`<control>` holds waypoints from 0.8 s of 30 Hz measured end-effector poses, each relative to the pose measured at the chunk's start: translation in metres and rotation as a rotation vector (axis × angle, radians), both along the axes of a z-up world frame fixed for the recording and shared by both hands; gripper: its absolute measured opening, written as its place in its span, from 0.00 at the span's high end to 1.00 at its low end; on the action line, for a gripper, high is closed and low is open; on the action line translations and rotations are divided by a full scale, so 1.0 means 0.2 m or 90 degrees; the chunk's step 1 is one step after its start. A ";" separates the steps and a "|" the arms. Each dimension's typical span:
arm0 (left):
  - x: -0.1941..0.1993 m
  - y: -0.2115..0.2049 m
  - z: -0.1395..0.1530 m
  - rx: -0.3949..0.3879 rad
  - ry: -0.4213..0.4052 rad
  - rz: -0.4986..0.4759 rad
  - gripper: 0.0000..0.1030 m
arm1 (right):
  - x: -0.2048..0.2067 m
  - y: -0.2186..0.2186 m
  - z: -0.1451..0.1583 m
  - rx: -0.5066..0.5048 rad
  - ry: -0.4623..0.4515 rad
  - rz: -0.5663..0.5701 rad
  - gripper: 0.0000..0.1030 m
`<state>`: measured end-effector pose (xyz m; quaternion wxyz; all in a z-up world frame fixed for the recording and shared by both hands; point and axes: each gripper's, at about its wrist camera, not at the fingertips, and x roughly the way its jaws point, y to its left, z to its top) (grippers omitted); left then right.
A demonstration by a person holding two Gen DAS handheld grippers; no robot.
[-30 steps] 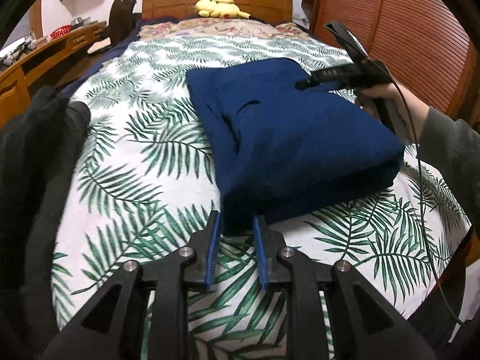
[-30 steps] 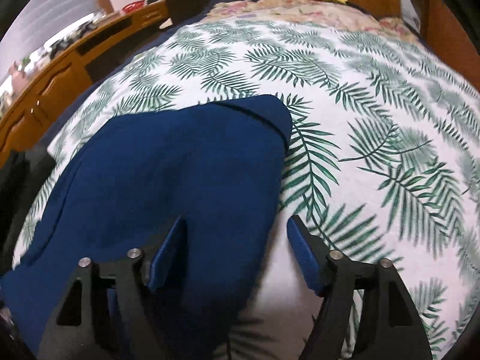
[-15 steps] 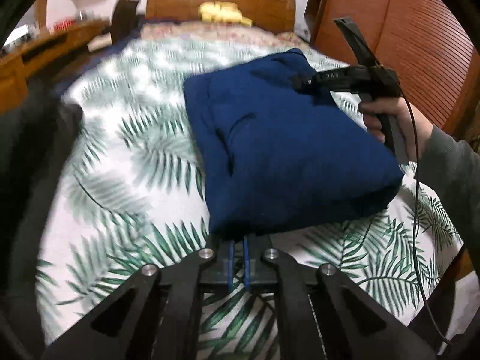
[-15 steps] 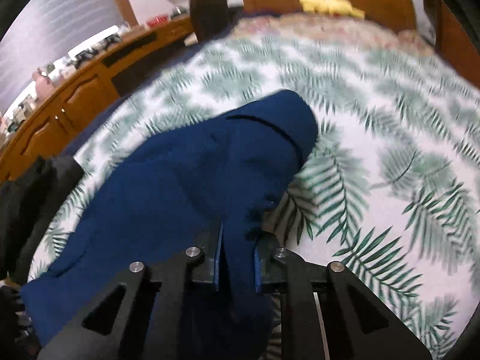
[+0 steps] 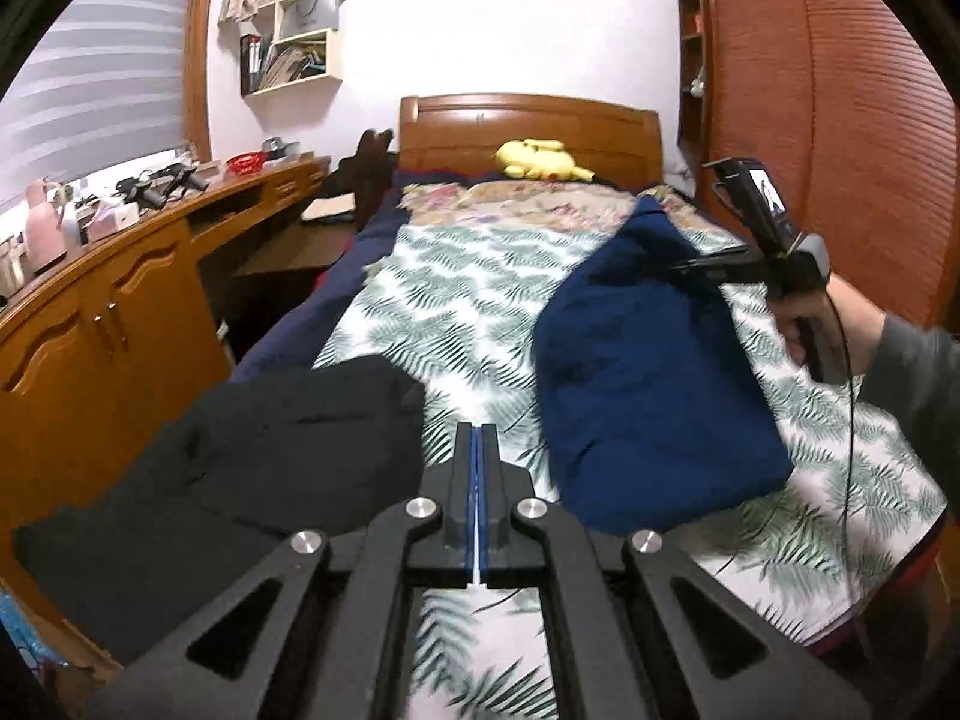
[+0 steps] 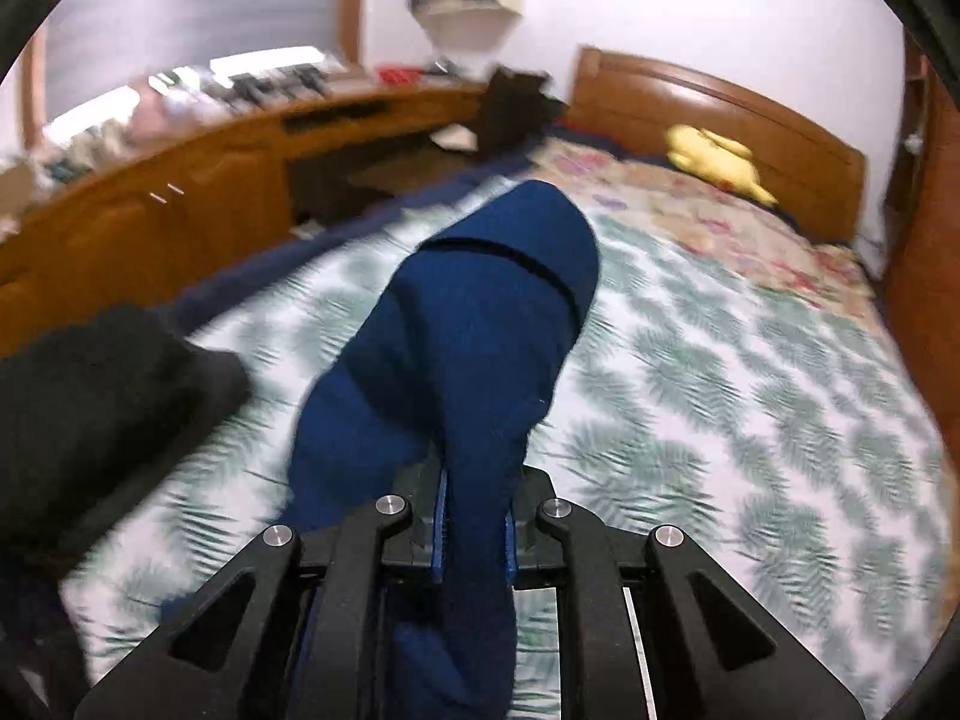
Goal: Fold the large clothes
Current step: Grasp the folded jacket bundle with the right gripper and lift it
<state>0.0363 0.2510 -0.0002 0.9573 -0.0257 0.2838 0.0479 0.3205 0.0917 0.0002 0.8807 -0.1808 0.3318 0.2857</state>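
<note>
- Lifting the far edge of the blue garment (image 5: 648, 384) off the bed (image 5: 456, 300), with the right gripper (image 6: 474, 531) clamped on a thick fold of the cloth; jaws a narrow way apart, pads pressed on fabric both sides, probably to carry that edge over for another fold.
- Hanging in a tall hump ahead of the right gripper in its own view, the blue cloth rising from the bed and dropping through the jaws towards the camera.
- Resting otherwise on the right half of the bed, near the foot, folded into a thick block; near corner lying flat on the leaf-print cover.
- Hovering above the foot of the bed, the left gripper (image 5: 478, 480) fully shut, pads touching, nothing between them; blue cloth just to its right and apart from it, so apparently an empty close, no grip on the near corner.
- Lying at the bed's left edge near the foot, a black garment (image 5: 240, 456) in a loose heap, likely set aside to leave the middle free for folding.
- Sitting at the head of the bed against the headboard, a yellow plush toy (image 5: 537, 159), well apart from the work.
- Judging the fold as under way but lopsided: one end raised, the other unheld, so likely needing a fresh grip from the left gripper.
</note>
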 end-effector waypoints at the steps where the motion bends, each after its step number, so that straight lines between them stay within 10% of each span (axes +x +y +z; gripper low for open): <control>1: 0.00 0.02 -0.04 -0.013 0.008 -0.009 1.00 | 0.06 -0.04 -0.04 -0.005 0.016 -0.016 0.90; 12: 0.35 -0.27 -0.55 -0.079 0.140 -0.116 0.91 | 0.33 -0.40 -0.50 -0.020 0.122 -0.113 0.89; 24: 0.60 -0.41 -0.72 -0.125 0.198 -0.155 0.86 | 0.35 -0.48 -0.60 0.000 0.131 -0.082 0.88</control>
